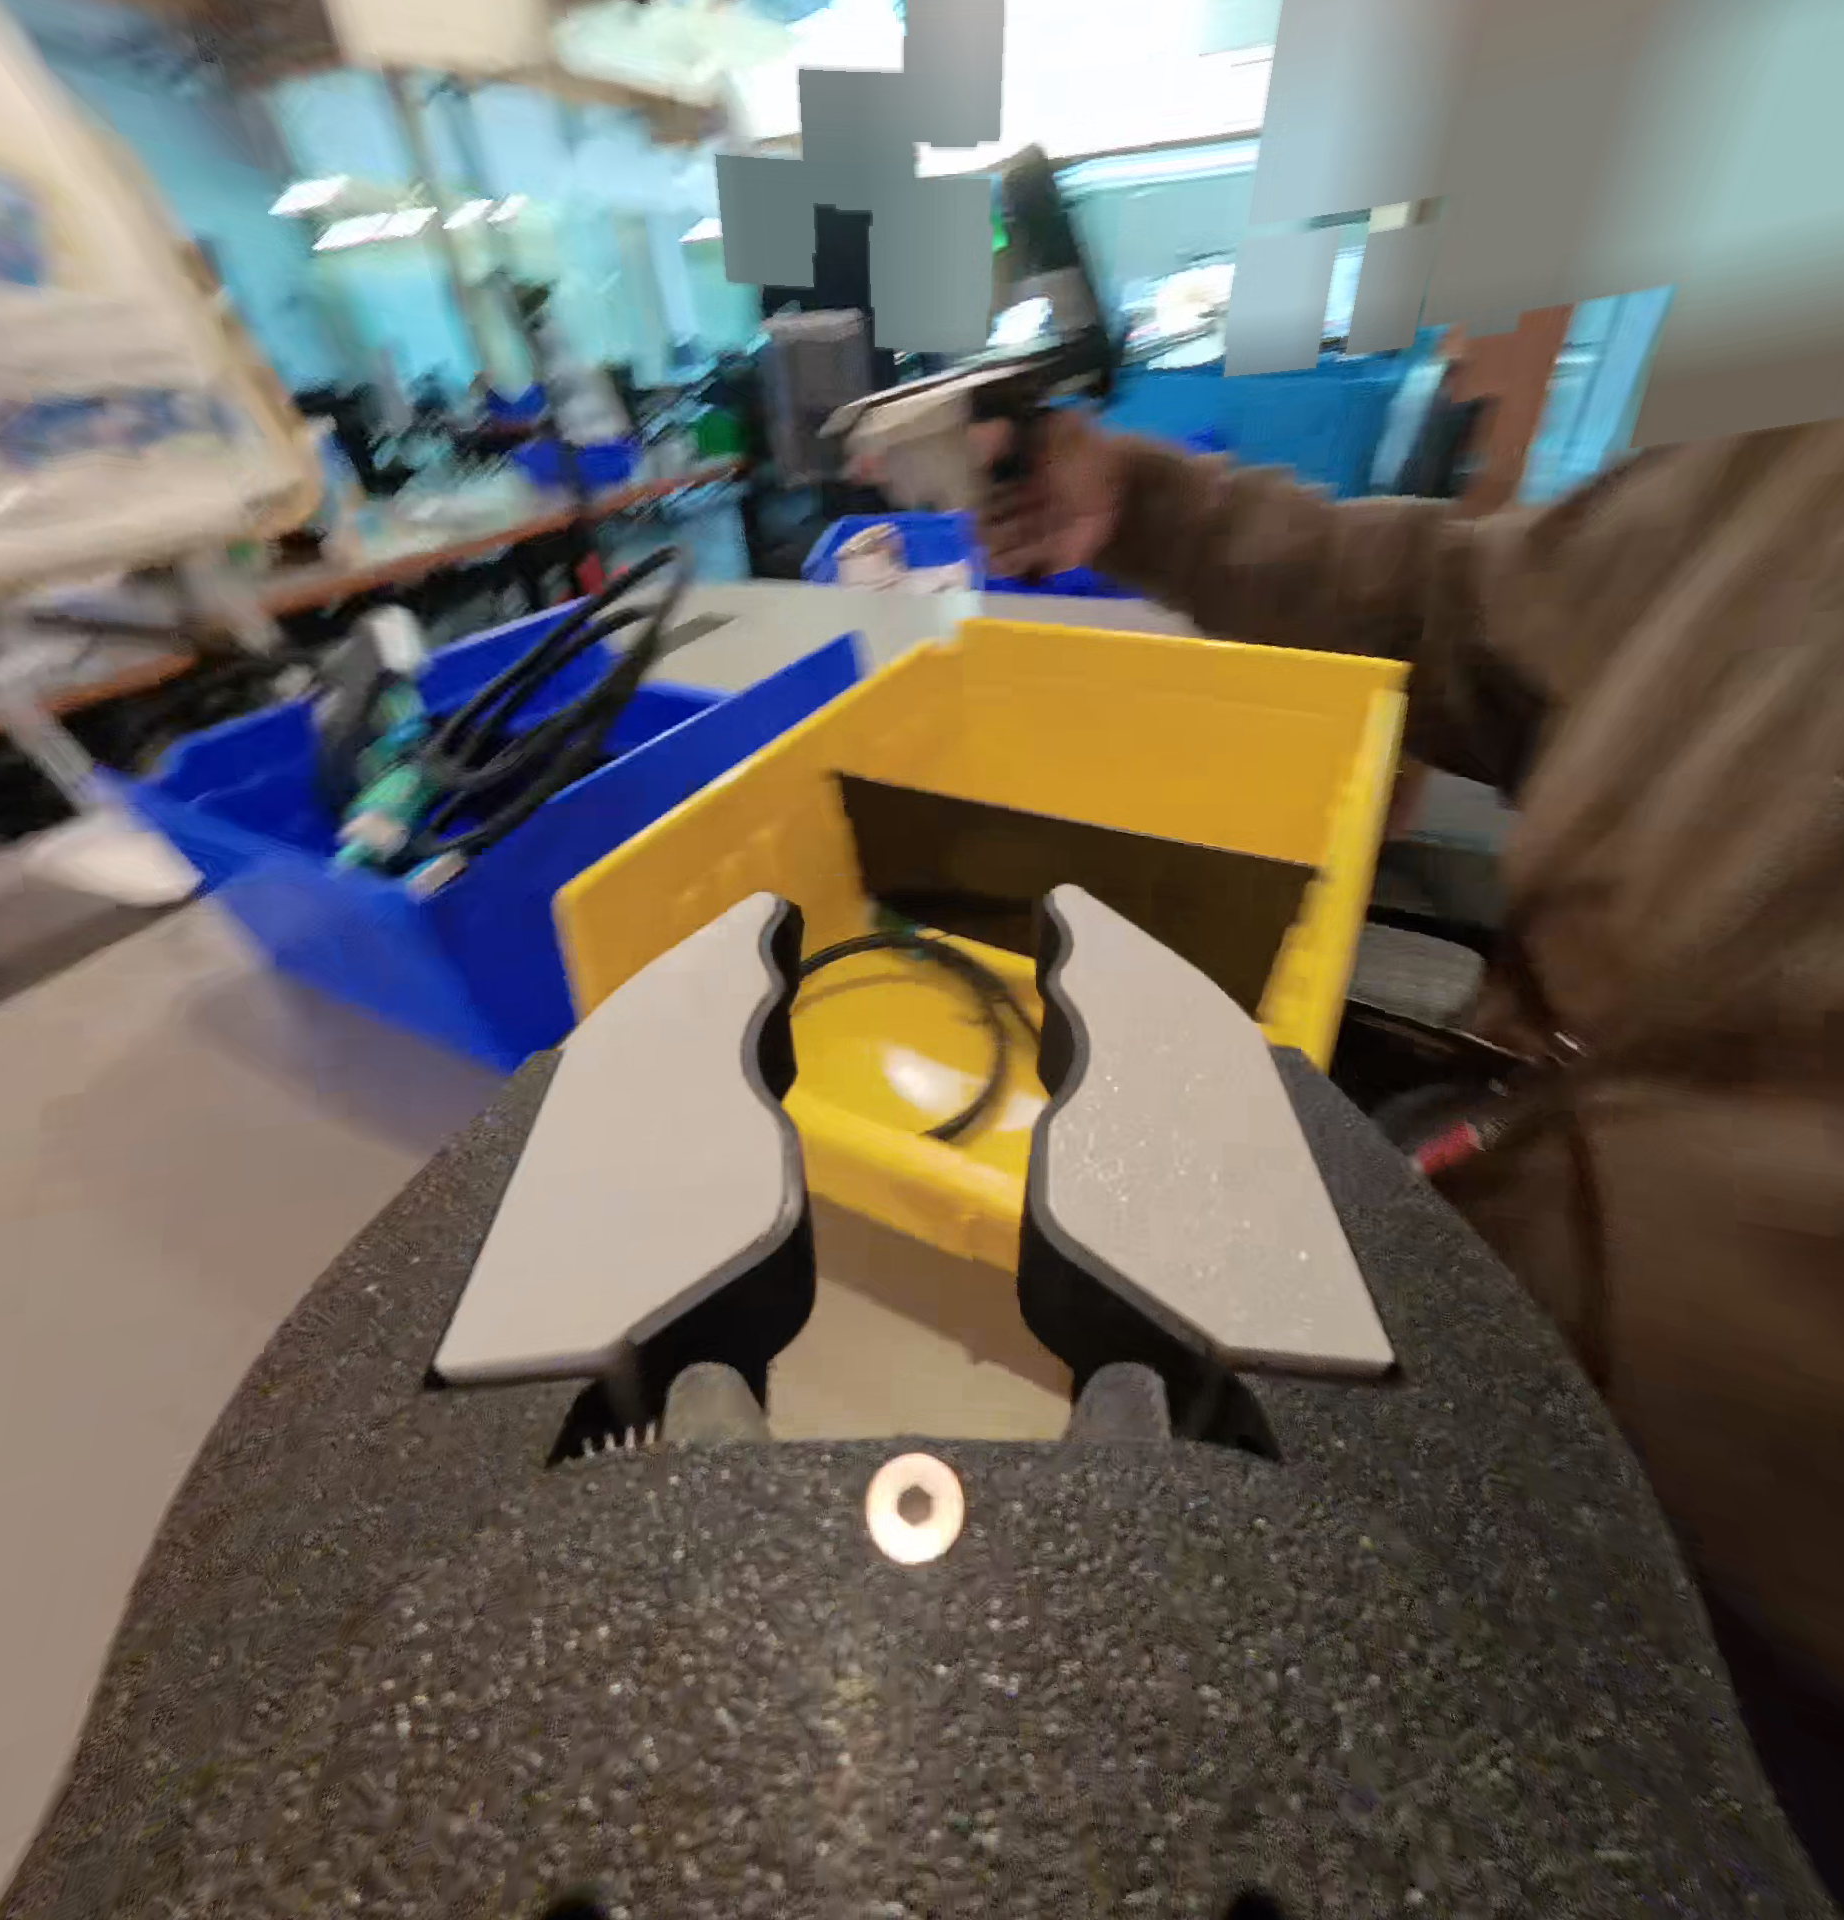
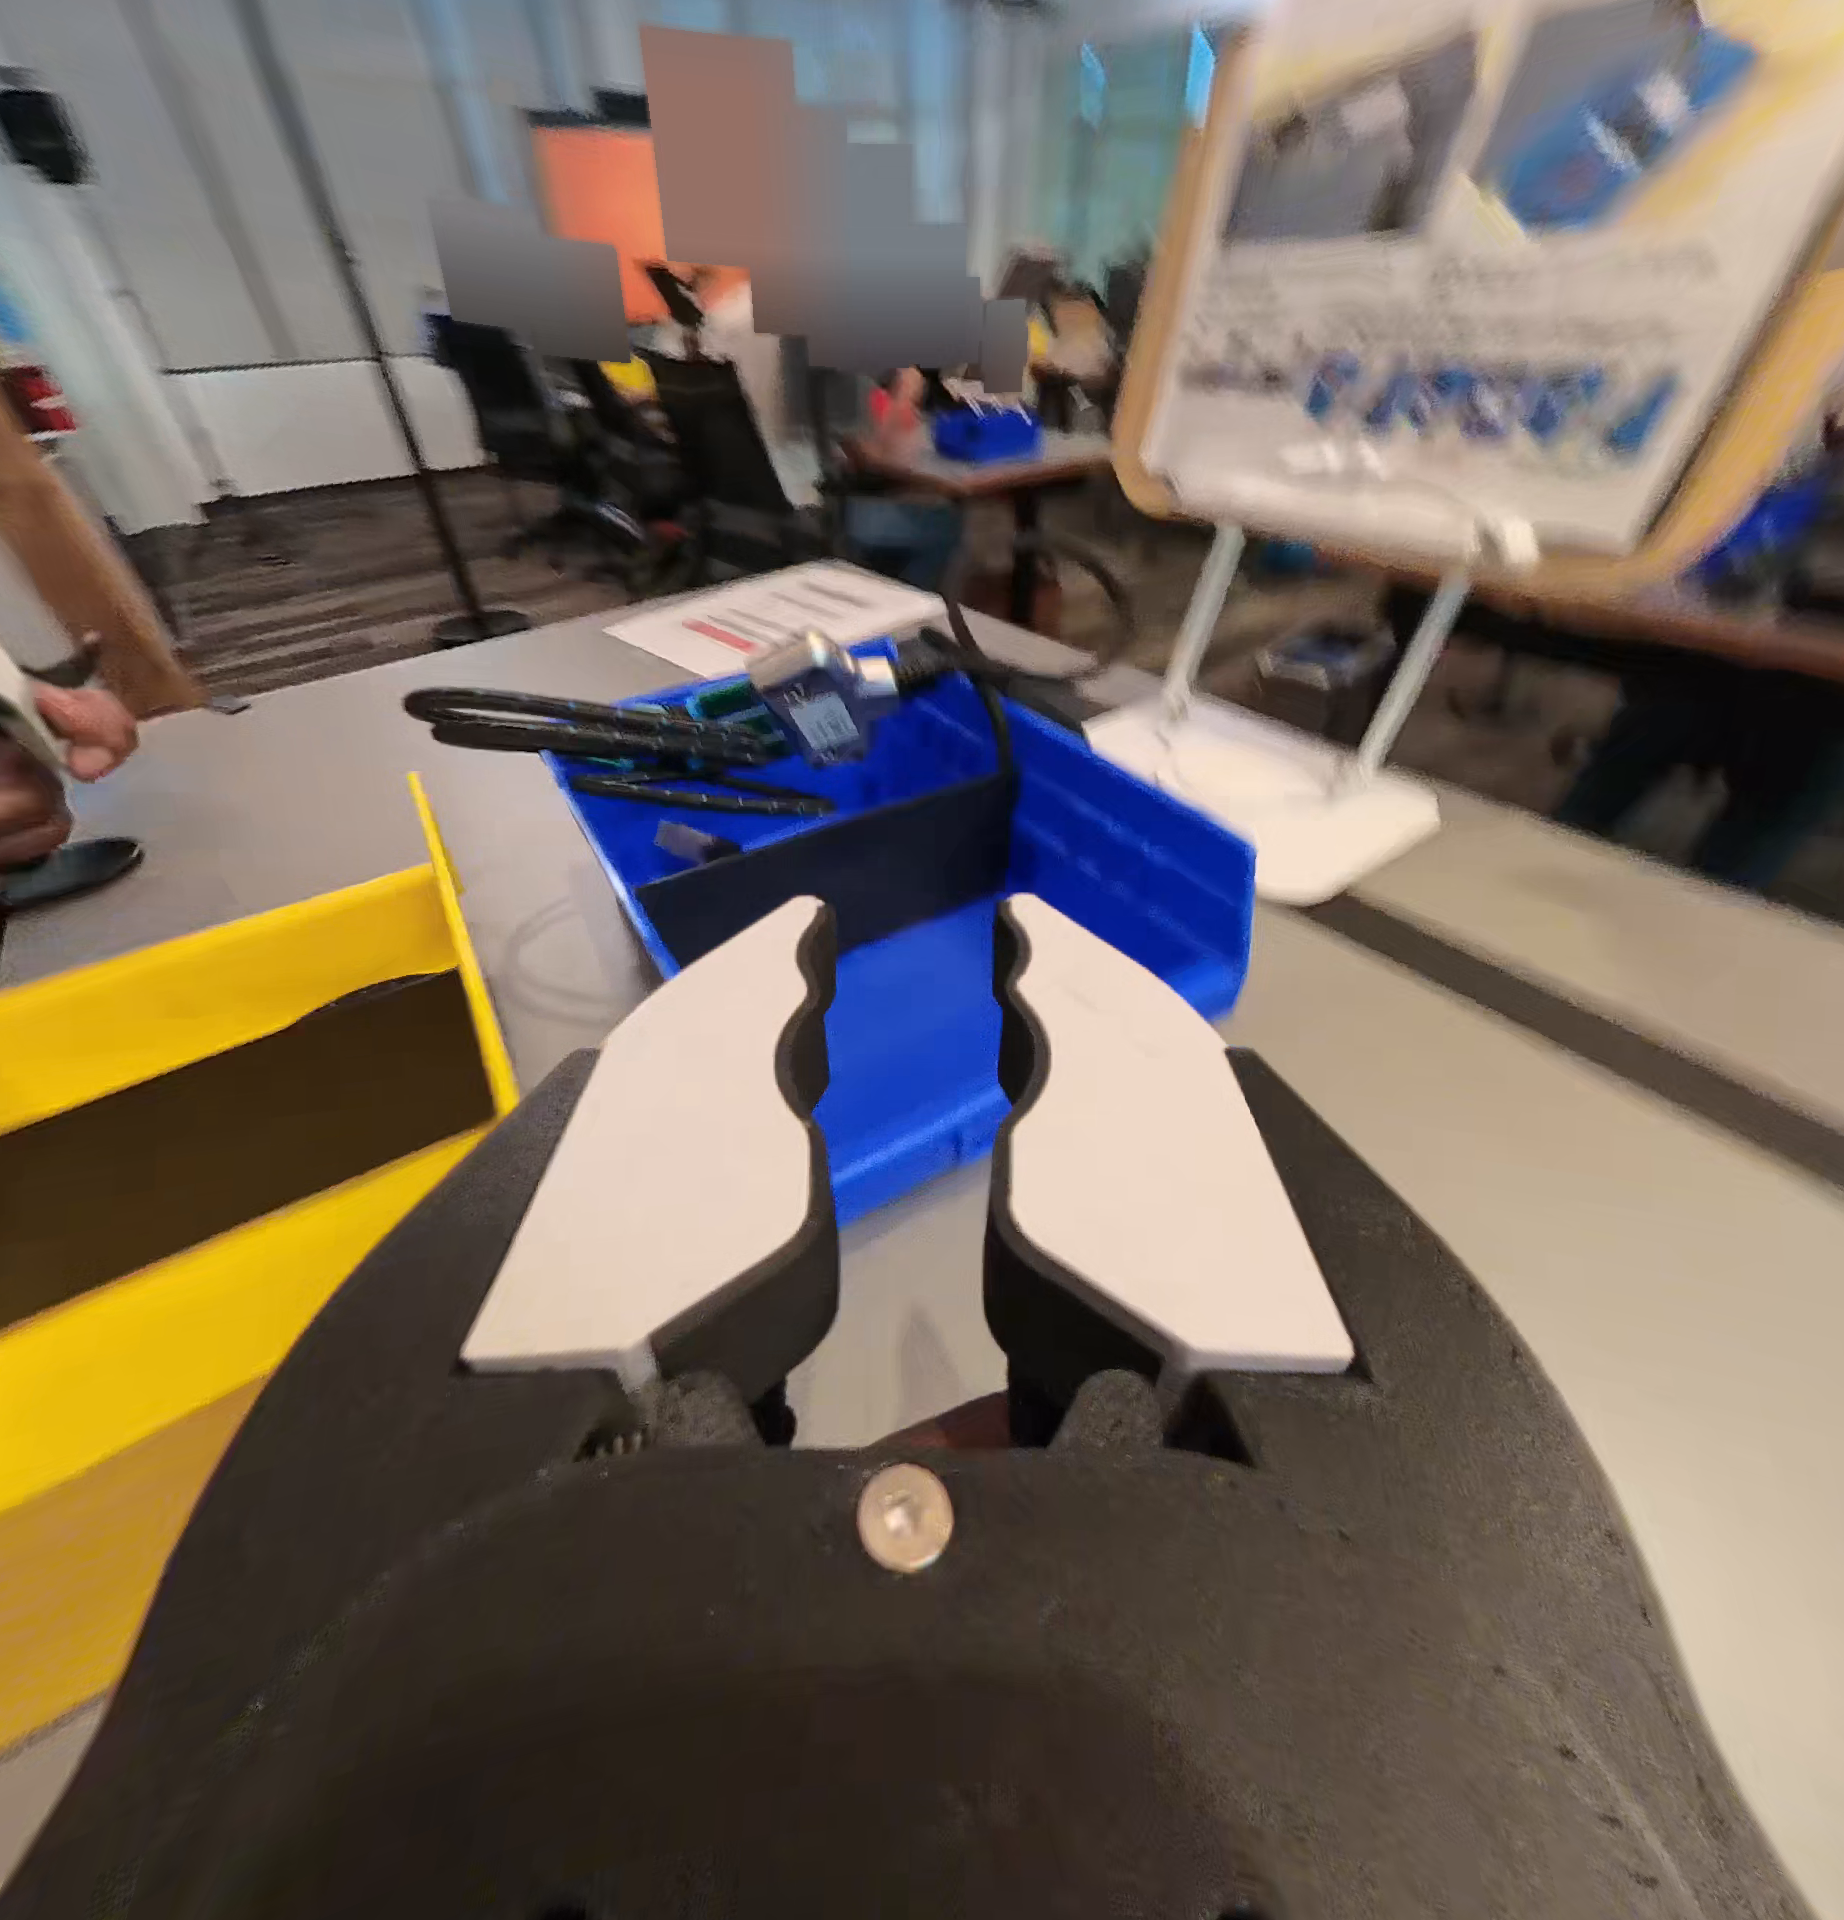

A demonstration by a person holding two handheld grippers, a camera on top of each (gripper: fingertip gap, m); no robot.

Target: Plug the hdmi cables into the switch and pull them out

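My left gripper (image 1: 916, 935) is open and empty above the near end of a yellow bin (image 1: 1105, 717). A thin black cable (image 1: 928, 997) lies coiled on the yellow bin's floor, seen between my fingers but below them and untouched. A dark divider (image 1: 1084, 862) crosses the bin. My right gripper (image 2: 910, 935) is open and empty above the near compartment of a blue bin (image 2: 1126, 862). Black cables (image 2: 606, 727) and a small green board with a plug (image 2: 793, 696) lie in its far compartment. The right gripper also shows far off in the left wrist view (image 1: 928, 416), held in a hand.
The blue bin (image 1: 482, 914) stands left of the yellow bin on a grey table (image 1: 170, 1143). The yellow bin (image 2: 191, 1039) sits at the left of the right wrist view. A white stand with a printed board (image 2: 1417, 312) is at the right. A person's brown sleeve (image 1: 1624, 727) fills the right side. There is about 40 cm between the tips of the two grippers.
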